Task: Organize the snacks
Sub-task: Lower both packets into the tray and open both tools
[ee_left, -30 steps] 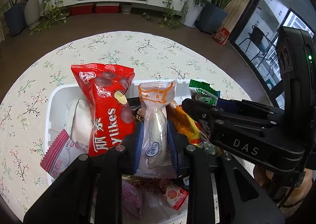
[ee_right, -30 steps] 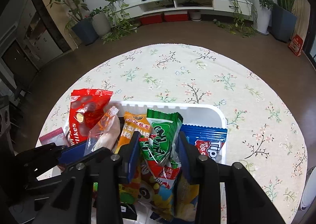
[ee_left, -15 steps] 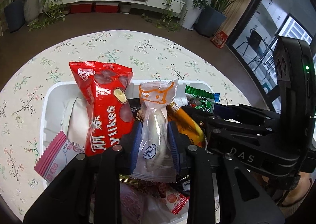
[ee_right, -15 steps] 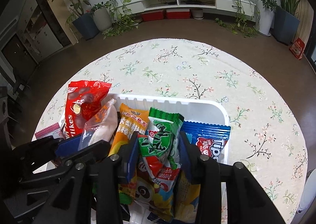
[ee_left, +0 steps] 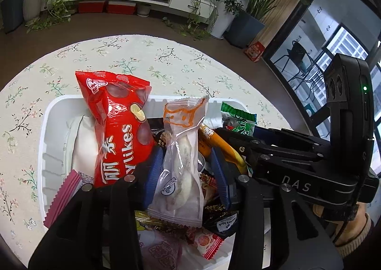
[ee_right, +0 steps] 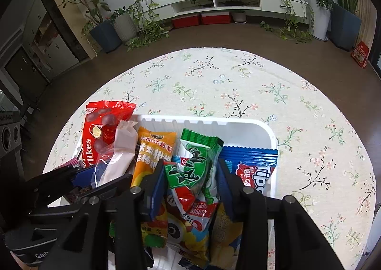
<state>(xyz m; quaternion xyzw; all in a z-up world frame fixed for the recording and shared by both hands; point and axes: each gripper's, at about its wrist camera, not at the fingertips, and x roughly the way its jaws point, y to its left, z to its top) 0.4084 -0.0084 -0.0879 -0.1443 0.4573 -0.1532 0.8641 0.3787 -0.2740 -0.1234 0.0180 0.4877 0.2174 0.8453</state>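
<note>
Opening my left gripper [ee_left: 187, 170] around the clear pastry packet [ee_left: 182, 165], I am seeing gaps at both pads, so the packet is standing loose and may be tipping toward the red Ylikes bag [ee_left: 119, 132] at ten o'clock. My right gripper [ee_right: 191, 179] is also opening around the green packet [ee_right: 196, 163], which I judge freed and liable to be slumping onto the blue Tipo pack [ee_right: 252, 170] at three o'clock. Both are sitting in the crowded white tray [ee_right: 238, 125] on the floral counter [ee_right: 238, 84]; withdrawing carelessly risks snagging wrappers.
</note>
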